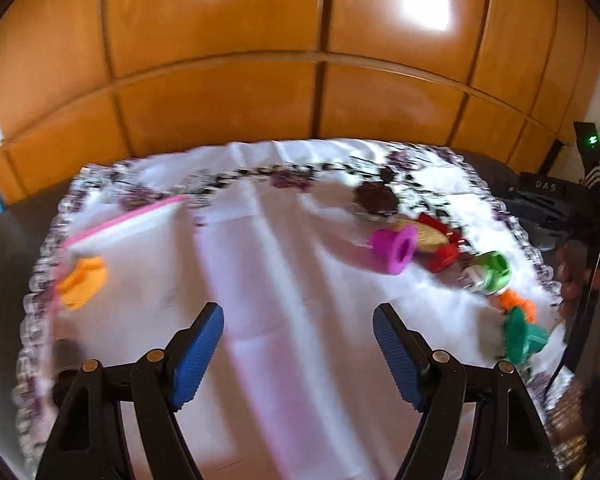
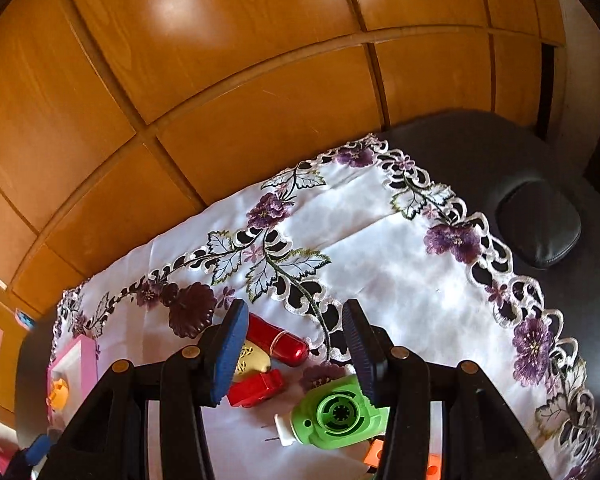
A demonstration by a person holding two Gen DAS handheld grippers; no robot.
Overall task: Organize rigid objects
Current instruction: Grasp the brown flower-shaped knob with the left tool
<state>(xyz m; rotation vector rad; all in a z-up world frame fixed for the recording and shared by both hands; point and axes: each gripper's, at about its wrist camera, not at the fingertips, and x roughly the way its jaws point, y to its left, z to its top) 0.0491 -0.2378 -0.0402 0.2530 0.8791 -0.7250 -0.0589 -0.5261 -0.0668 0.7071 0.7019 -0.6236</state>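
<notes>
Toys lie in a loose cluster on a white embroidered tablecloth [image 2: 380,264] that covers a dark table [image 2: 480,148].

From the right wrist view: a green plastic toy [image 2: 336,416] with a round hub and a white end piece lies flat, nearest the camera. Just beside it, to the left, a red block [image 2: 256,390]; behind that a cream oval piece [image 2: 252,358], touching or nearly touching a red cylinder [image 2: 278,340]. A dark maroon flower-shaped piece [image 2: 192,310] sits farther back, apart from the rest. An orange piece [image 2: 376,454] shows at the bottom edge, partly hidden.

Container: a pink-rimmed tray [image 2: 82,360] at the cloth's left end. An orange toy [image 2: 58,394] lies in it; nothing else can be made out inside.

Left wrist view (blurred): a magenta spool [image 1: 394,248] lies on its side by the red pieces; a teal piece [image 1: 522,338] sits near the cloth's right edge.

Right gripper [image 2: 296,350]: fingers partly spread, nothing between the pads; it hangs over the red pieces and green toy.

Left gripper [image 1: 298,354]: fingers spread wide, empty, over bare cloth between tray and cluster.

Background: wood-panelled doors [image 2: 220,80].
</notes>
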